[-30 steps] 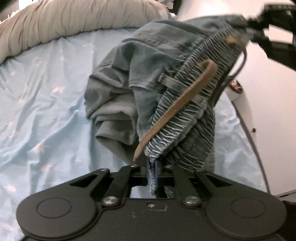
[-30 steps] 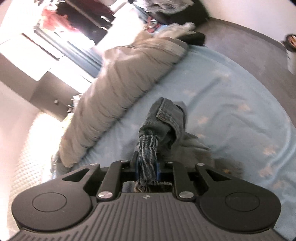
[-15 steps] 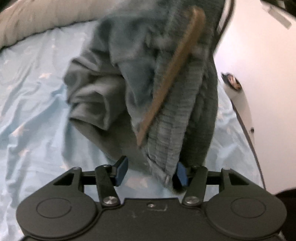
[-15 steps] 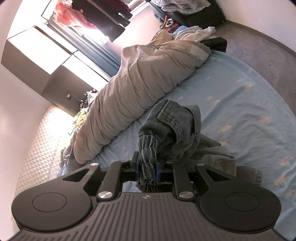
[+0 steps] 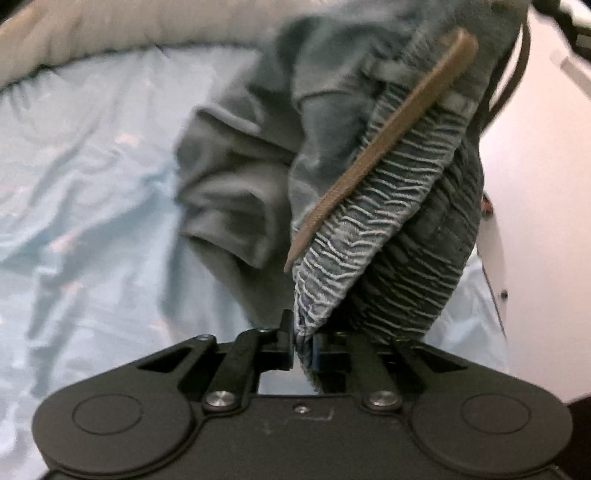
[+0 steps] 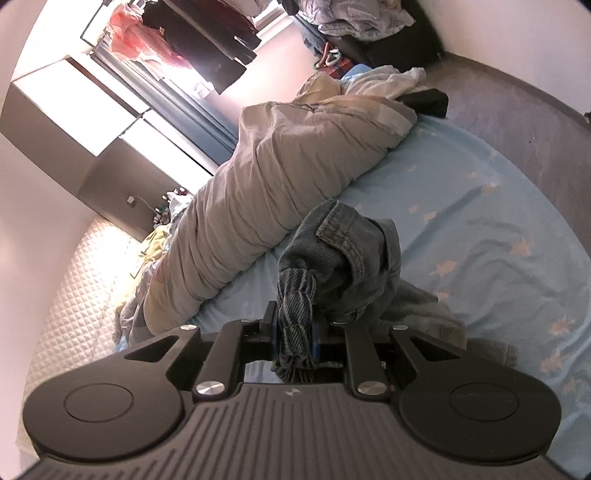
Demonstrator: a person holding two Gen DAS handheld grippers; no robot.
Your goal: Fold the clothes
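A pair of blue denim jeans (image 5: 332, 122) with a gathered elastic waistband (image 5: 373, 221) and a brown drawstring (image 5: 373, 155) hangs bunched above the light blue bed sheet (image 5: 92, 206). My left gripper (image 5: 303, 339) is shut on the waistband's edge. My right gripper (image 6: 293, 338) is shut on another bunched part of the jeans (image 6: 347, 258), which droop to the right below it. The rest of the legs is hidden in folds.
A rolled grey duvet (image 6: 266, 206) lies along the far side of the bed, also at the top of the left wrist view (image 5: 110, 26). More clothes (image 6: 373, 83) are piled beyond it. A white wall (image 5: 546, 184) and grey floor (image 6: 517, 122) border the bed.
My left gripper opened half a second ago and has shut again on the waistband edge. The right gripper has tilted and lifted with the jeans still held.
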